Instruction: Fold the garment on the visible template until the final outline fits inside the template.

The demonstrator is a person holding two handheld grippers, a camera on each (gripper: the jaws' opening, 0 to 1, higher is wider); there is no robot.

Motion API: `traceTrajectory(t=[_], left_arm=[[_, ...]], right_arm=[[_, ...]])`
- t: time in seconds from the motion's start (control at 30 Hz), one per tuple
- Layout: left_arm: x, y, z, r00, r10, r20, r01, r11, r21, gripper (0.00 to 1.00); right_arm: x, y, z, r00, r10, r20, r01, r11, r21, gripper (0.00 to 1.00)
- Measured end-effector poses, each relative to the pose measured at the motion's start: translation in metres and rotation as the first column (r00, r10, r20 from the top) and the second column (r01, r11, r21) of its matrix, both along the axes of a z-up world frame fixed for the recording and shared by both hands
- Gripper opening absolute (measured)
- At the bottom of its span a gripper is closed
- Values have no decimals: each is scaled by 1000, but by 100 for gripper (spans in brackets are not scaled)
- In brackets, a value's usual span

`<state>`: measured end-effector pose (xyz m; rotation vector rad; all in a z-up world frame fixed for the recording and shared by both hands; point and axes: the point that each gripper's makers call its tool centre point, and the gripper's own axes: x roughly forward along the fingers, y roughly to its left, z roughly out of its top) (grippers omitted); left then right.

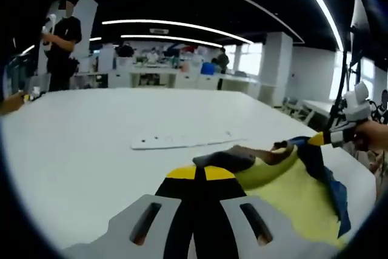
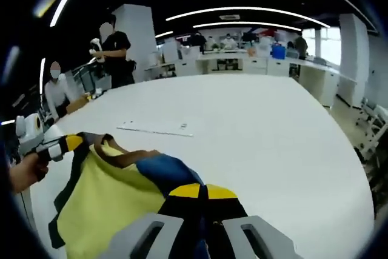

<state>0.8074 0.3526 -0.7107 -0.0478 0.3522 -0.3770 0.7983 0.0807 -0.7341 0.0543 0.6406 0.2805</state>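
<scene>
The garment (image 1: pixel 291 195), yellow with dark blue trim and a brown inner collar, is held above the white table (image 1: pixel 91 150) between the 2 grippers and hangs as a slack sheet. In the left gripper view, the left gripper (image 1: pixel 200 173) has its yellow-tipped jaws closed together on a dark edge of the garment. In the right gripper view, the right gripper (image 2: pixel 202 191) has its jaws likewise pressed together, clamped on the blue part of the garment (image 2: pixel 115 204).

A flat white strip (image 1: pixel 182 141) lies on the table beyond the garment, well apart from it. Whether this strip is the template cannot be told; no template outline is legible near the garment.

Judged hazards from this state:

1. Slip. Each grip appears to take only a thin edge of fabric. A sharp pull away from the garment could free 1 corner and collapse the fold.
2. Uneven lay-down. If 1 gripper descends ahead of the other, the slack middle may bunch beneath the garment, leaving an outline that overruns the template.
3. Misplacement. With the template not clearly identified, the garment may land off target.
4. Edge loss. The garment hangs near the table's rim; drift outward could carry it out of the workspace.
</scene>
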Motion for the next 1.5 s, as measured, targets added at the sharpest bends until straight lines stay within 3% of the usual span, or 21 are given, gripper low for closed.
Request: traceTrajectory(t=[0.27,0.5,0.57,0.73,1.07,1.3,1.5], left_arm=[[9,6,-36,998,-6,-56,13,992,127,0],[18,6,-43,998,-17,-59,27,984,174,0],[21,10,-47,998,-21,-67,35,975,220,1],[21,19,-48,998,-5,-68,21,971,236,7],[12,32,-25,999,26,-41,-20,991,135,26],[-10,20,-2,999,-41,-10,41,994,106,47],[-29,15,14,997,-83,4,83,992,95,61]], right_arm=[[11,3,-30,998,-1,-57,2,1000,4,0],[13,2,-48,996,-4,-88,-1,998,-56,0],[13,1,-51,995,-16,-99,11,999,-49,0],[10,4,-50,991,-48,-122,48,999,1,0],[1,12,-32,994,12,-105,-8,999,40,31],[-14,34,-15,991,104,-84,-97,992,82,58],[-32,53,2,978,202,-59,-196,977,87,74]])
